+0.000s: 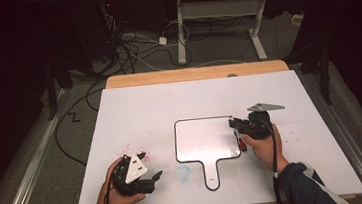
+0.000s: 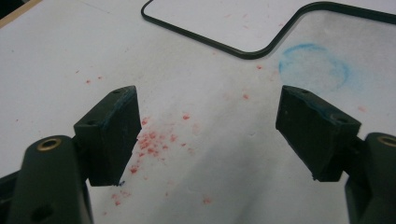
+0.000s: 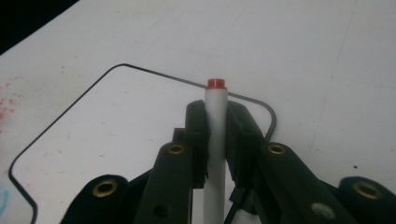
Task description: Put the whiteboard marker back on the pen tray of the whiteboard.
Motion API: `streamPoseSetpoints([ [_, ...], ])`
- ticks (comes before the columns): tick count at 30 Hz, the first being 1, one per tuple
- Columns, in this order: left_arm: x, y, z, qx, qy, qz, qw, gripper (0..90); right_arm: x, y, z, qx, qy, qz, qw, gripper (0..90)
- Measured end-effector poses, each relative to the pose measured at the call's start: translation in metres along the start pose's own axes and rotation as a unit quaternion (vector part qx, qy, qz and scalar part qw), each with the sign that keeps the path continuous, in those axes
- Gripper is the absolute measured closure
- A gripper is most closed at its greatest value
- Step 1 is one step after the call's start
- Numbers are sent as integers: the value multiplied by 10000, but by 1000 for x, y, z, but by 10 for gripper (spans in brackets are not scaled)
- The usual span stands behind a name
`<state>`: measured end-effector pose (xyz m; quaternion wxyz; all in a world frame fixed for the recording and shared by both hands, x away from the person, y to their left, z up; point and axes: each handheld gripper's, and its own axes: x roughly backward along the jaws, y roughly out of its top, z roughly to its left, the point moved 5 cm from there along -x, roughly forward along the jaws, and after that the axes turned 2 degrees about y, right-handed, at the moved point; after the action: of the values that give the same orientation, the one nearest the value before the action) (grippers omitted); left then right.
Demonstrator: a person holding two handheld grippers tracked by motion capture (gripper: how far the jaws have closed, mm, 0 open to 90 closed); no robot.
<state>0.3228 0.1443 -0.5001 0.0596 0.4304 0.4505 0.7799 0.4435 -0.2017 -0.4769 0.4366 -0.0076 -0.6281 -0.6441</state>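
High view, board: my right gripper (image 1: 235, 125) hovered at the right edge of the small whiteboard (image 1: 205, 139), which looked unmarked.
High view, left: my left gripper (image 1: 145, 168) rested near the table's (image 1: 134, 111) front edge, beside the board.
Left gripper view: jaws stood wide apart, nothing between them, above red specks (image 2: 152, 140).
Right gripper view: jaws clamped the white marker (image 3: 215, 126), red end forward over the board (image 3: 116, 121); writing seemed not yet begun.
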Motion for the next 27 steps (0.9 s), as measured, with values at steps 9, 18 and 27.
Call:
streamPoseSetpoints([
  [9, 1, -1, -1, -19, 14, 19, 10000, 214, -15, -9, -17, -85, -446, 267, 9986, 747],
  [18, 1, 0, -1, -66, 11, 37, 10000, 213, -20, -16, -23, 13, -634, 520, 9966, 695],
  [27, 0, 1, -1, -77, -16, 32, 10000, 213, -16, -16, -23, 248, -764, 532, 9954, 677],
])
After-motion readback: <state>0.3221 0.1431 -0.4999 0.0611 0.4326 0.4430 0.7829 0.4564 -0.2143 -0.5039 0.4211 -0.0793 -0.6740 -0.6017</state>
